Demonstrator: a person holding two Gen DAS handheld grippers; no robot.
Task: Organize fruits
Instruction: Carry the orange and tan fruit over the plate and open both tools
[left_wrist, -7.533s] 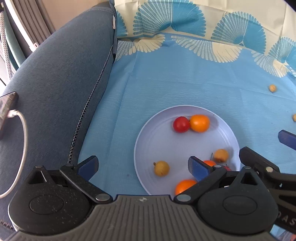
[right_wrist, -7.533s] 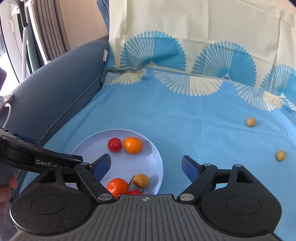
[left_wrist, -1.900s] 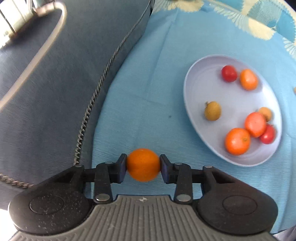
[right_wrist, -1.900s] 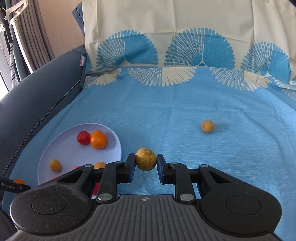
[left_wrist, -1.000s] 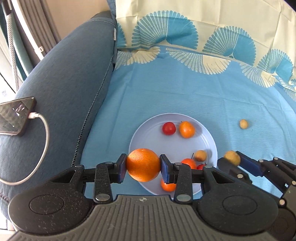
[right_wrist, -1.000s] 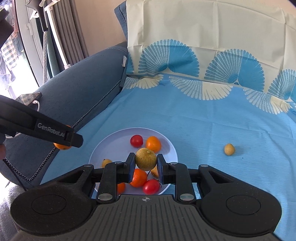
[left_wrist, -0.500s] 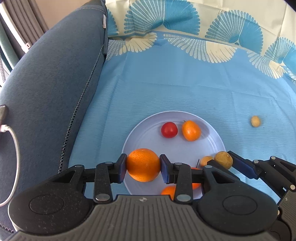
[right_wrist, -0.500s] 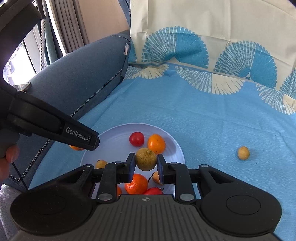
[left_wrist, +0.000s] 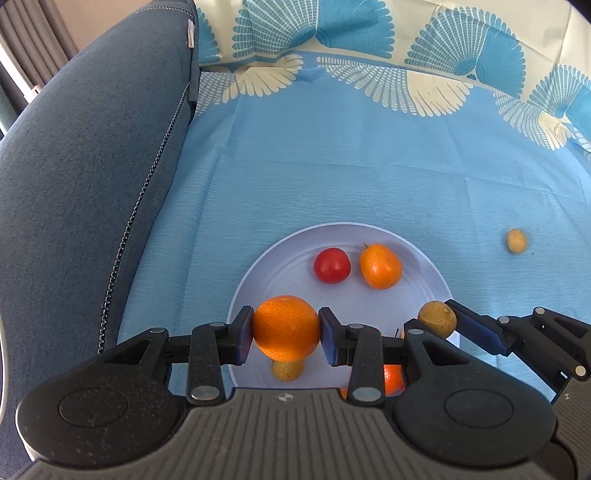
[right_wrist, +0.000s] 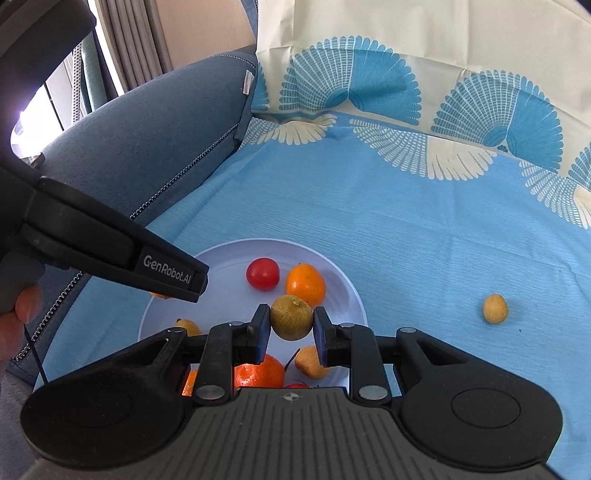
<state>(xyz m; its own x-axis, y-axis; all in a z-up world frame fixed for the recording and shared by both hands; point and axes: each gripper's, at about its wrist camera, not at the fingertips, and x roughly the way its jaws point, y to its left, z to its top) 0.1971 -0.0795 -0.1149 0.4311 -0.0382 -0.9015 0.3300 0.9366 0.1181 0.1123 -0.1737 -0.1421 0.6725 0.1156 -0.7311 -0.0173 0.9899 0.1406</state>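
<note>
Claw (left_wrist: 285, 334) on the left is gripping a large orange (left_wrist: 285, 328) between its blue pads, hanging it just above the near-left part of the white plate (left_wrist: 424, 258), while the right claw (right_wrist: 291, 323) is squeezing a brownish-yellow fruit (right_wrist: 291, 322) over the plate's middle. Beyond both claws a red tomato (left_wrist: 331, 265) and a small oval orange fruit (left_wrist: 380, 266) are lying side by side on the plate; a small yellow fruit (left_wrist: 288, 370) is sitting directly beneath the held orange. Off to the right claw's far right, one stray yellow fruit (right_wrist: 495, 308) is waiting on the blue cloth (right_wrist: 424, 236).

Risk, as I judge it: letting go from here is likely dropping the orange onto the fruit below, sending either rolling over the shallow rim; the two claws are also crowding each other.

Compared with half a second ago, both claws are sitting slightly lower and closer over the plate, grips unchanged
</note>
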